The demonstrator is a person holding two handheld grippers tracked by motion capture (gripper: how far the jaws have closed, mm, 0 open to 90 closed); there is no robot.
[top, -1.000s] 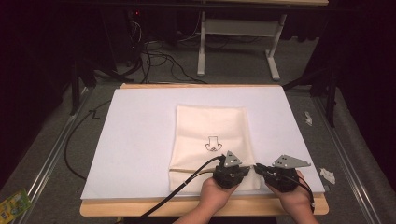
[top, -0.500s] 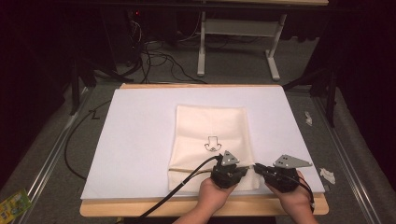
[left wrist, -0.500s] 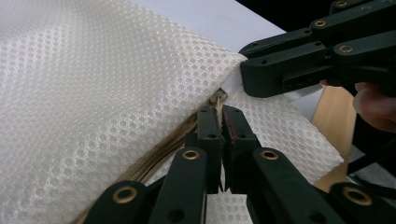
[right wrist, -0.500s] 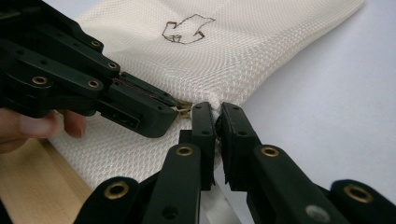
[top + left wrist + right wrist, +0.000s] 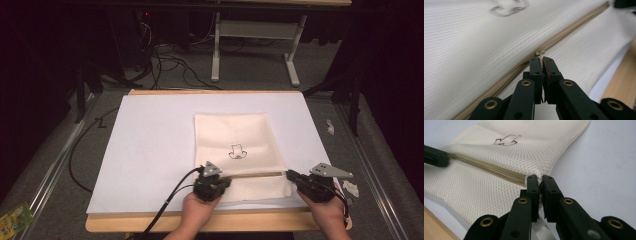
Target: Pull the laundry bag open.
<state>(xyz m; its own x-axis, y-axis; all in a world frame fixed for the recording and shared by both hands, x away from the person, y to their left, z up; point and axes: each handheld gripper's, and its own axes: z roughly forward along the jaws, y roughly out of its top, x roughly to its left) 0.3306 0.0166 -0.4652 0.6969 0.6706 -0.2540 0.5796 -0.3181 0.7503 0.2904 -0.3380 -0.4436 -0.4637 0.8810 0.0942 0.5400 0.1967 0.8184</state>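
1. The left gripper [image 5: 541, 60] was clamped on the zip pull [image 5: 540, 53]; the right gripper [image 5: 539, 180] pinched the bag [image 5: 235, 140] at the zip's end.
2. The bag lay flat on the white sheet [image 5: 150, 150], near the front edge.
3. Judged: keep the right grip firm and draw the pull straight along the zip [image 5: 491, 168], low and steady.
4. Against the earlier frames, both grippers and bag sat almost unchanged.

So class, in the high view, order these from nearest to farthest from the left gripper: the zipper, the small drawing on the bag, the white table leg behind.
1. zipper, at the left gripper.
2. drawing, mid-bag.
3. table leg, far back.
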